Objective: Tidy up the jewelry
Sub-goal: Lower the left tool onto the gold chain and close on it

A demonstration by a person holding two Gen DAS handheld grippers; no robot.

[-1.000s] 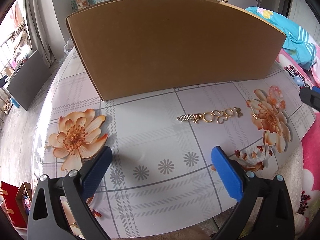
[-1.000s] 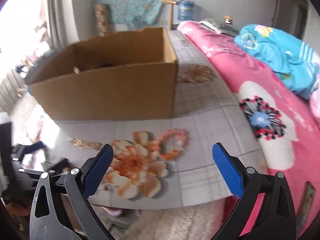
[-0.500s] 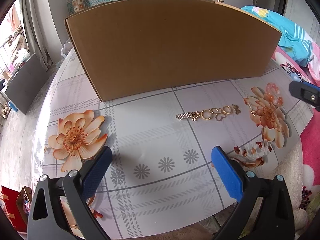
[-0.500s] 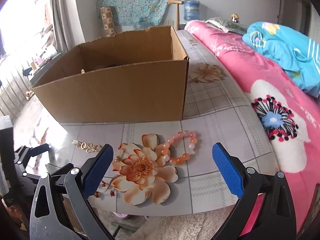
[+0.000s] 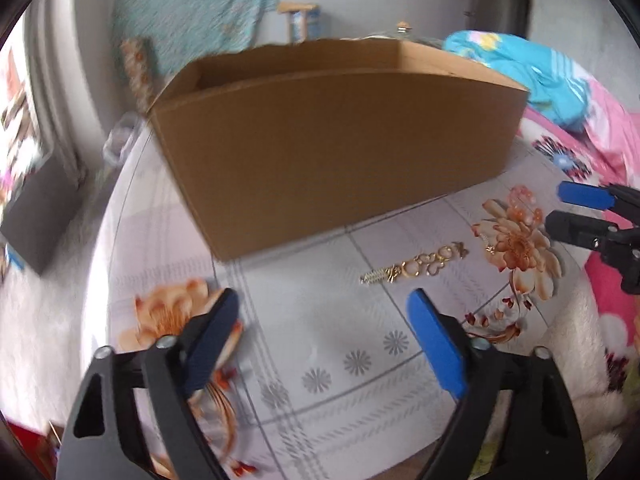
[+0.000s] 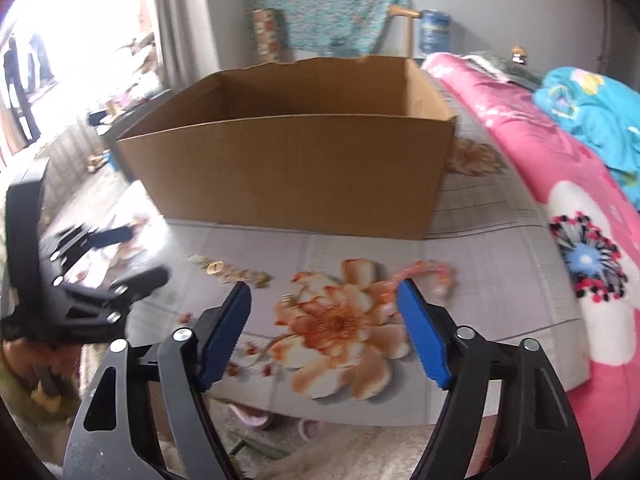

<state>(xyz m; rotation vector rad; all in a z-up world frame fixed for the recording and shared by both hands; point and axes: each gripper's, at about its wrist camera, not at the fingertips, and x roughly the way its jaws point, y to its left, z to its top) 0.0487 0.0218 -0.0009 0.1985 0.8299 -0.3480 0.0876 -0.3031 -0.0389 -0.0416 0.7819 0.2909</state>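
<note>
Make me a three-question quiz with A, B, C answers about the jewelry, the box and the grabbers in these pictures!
1. Where does the gold chain lie?
A. on the table in front of the cardboard box
B. inside the box
C. on the bed

2. What colour are the beads of the bracelet?
A. green
B. black
C. pinkish orange

3. What is the left gripper holding?
A. the chain
B. nothing
C. the bracelet

Answers: 1 A, the chain rests on the tablecloth near the box's front wall. 2 C, its beads look pinkish orange beside the printed flower. 3 B, only tablecloth shows between its blue pads.
</note>
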